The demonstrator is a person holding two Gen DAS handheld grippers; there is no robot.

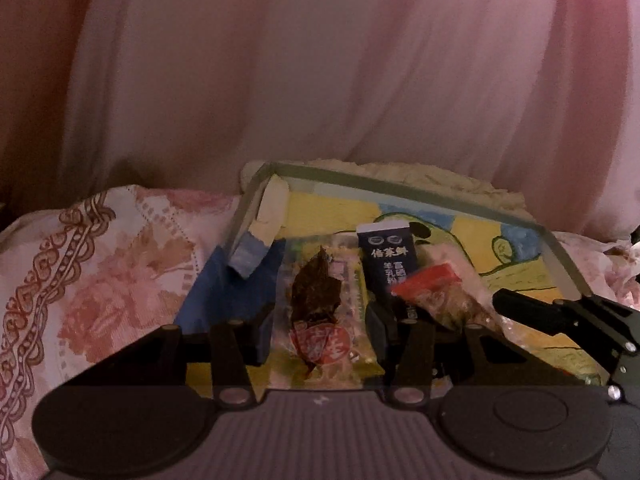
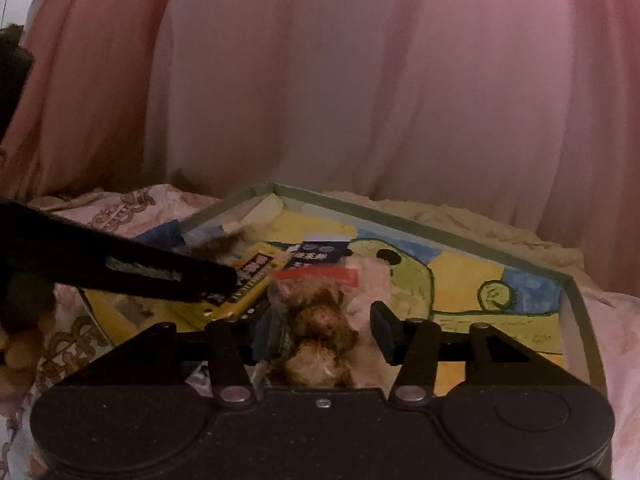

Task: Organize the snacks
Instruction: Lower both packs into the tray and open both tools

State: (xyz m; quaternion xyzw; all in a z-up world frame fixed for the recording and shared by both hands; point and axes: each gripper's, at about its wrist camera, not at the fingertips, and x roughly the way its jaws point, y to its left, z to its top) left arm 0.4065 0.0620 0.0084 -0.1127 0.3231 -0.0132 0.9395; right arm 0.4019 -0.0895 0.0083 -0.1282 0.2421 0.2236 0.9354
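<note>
A: Snacks sit in my painted tray (image 1: 404, 189) on the bed, gathered centre.

B: Left gripper (image 1: 320, 320)?

A: Jaws parted, straddling the jerky packet (image 1: 320, 320), unpinched.

B: Right gripper (image 2: 320, 332)?

A: Jaws apart around the meatball bag (image 2: 320, 328), no squeeze.

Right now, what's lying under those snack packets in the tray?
A painted picture in yellow, blue and green lines the tray. The clear packet of brown balls and dark blue carton cover part of it.
</note>
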